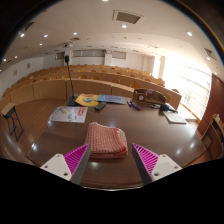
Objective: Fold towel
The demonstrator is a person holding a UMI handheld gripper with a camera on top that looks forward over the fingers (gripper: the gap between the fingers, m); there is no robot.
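A pink-orange towel (105, 140) lies folded into a thick rectangle on the dark brown table (160, 135), just ahead of my fingers and slightly left of centre between them. My gripper (111, 160) is open and empty, its magenta pads (75, 158) spread wide at either side. The left pad sits close to the towel's near left corner, not touching it. The towel's near edge shows stacked layers.
A white folded cloth or packet (68, 114) lies beyond the towel to the left. A yellow and blue item (88, 100) and a blue sheet (113, 99) lie farther back. A dark box (150, 97) and papers (175, 117) stand at the right. A chair (12, 118) stands at left.
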